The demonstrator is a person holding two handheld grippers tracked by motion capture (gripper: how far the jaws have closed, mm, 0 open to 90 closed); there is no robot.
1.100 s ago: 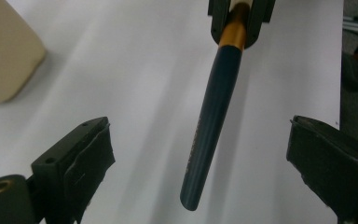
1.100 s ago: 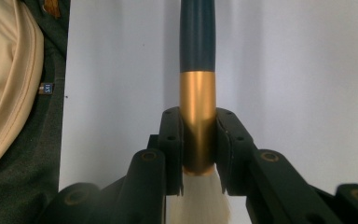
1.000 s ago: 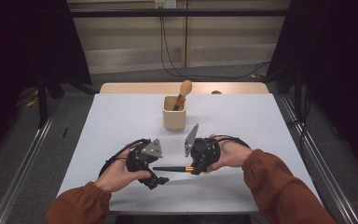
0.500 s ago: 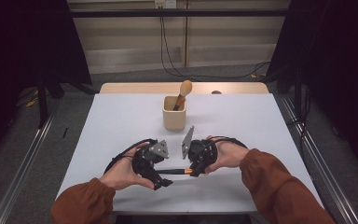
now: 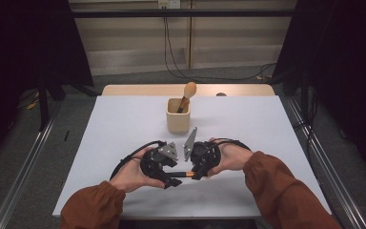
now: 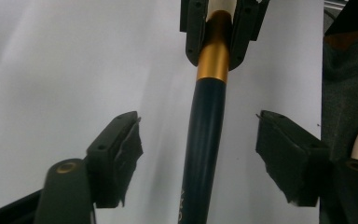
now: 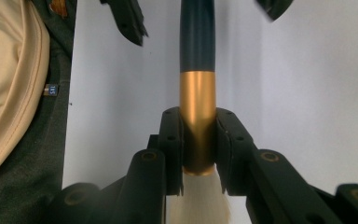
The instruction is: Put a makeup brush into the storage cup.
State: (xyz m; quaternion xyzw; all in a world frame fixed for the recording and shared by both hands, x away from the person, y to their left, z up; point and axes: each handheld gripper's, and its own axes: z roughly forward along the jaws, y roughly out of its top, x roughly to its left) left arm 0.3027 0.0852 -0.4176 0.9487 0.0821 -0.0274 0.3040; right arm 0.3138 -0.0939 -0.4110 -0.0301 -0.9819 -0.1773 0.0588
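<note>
A brush with a dark blue handle (image 6: 204, 140), a gold ferrule (image 7: 197, 98) and white bristles (image 7: 198, 203) lies level just above the white table (image 5: 124, 124), between my two grippers. My right gripper (image 7: 198, 140) is shut on the ferrule. My left gripper (image 6: 199, 137) faces it with the handle between its jaws. Those jaws have just been closing, but gaps remain on both sides and the pads (image 6: 130, 142) do not touch the handle. In the high view the left gripper (image 5: 173, 180) and right gripper (image 5: 194, 173) meet end to end over the brush (image 5: 185, 174) at the table's front centre.
A beige square cup (image 5: 177, 116) stands behind the grippers with a wooden-knobbed utensil (image 5: 188, 93) leaning in it. A wooden board (image 5: 138, 89) lines the table's far edge. Cables (image 5: 128, 160) trail from the grippers. Orange sleeves (image 5: 276, 181) enter from the bottom.
My left gripper has moved right toward the right gripper, and its jaws now flank the brush handle. The right gripper has kept still with the brush.
</note>
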